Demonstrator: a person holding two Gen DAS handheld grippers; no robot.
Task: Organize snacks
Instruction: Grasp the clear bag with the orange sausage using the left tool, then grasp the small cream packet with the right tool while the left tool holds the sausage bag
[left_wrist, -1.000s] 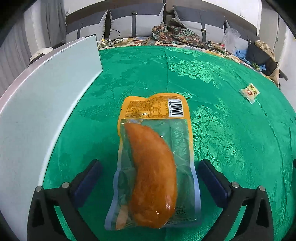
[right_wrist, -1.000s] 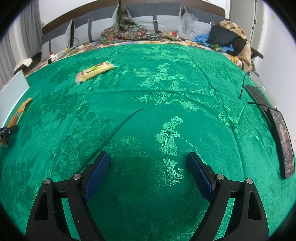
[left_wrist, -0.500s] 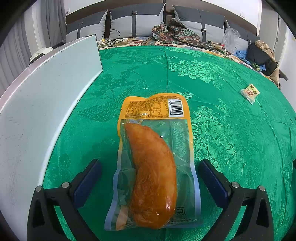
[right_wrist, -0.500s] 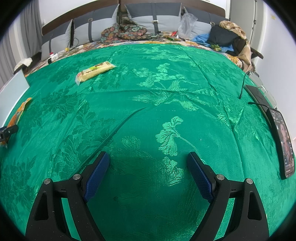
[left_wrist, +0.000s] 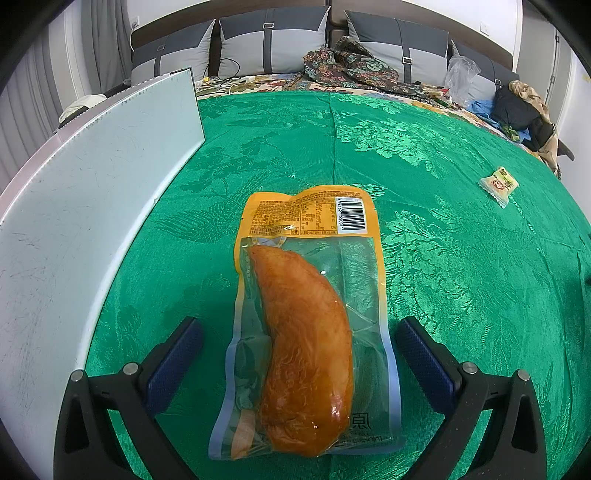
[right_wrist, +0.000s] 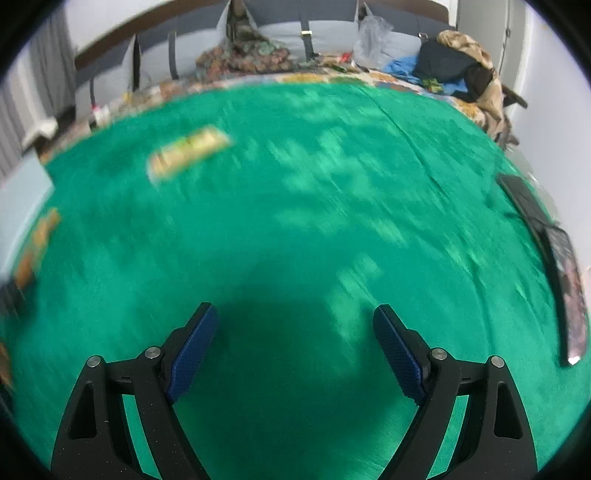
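Observation:
A clear and orange pack with a browned chicken piece (left_wrist: 306, 325) lies flat on the green cloth (left_wrist: 461, 258). My left gripper (left_wrist: 299, 336) is open, one finger on each side of the pack's near end, apart from it. A small yellow snack packet (left_wrist: 499, 183) lies far right. In the right wrist view, blurred, my right gripper (right_wrist: 295, 325) is open and empty over bare cloth. A long yellow snack pack (right_wrist: 190, 155) lies far left, and the chicken pack (right_wrist: 37, 247) shows at the left edge.
A pale white box wall (left_wrist: 85, 192) stands along the left of the chicken pack. A dark phone (right_wrist: 569, 295) and a black tray (right_wrist: 524, 199) lie at the table's right edge. Pillows and clothes (left_wrist: 351, 70) are behind the table.
The left gripper and chicken pack have not moved. The right gripper's view has gone blurred and shifted, so it has begun moving; its jaws stay open.

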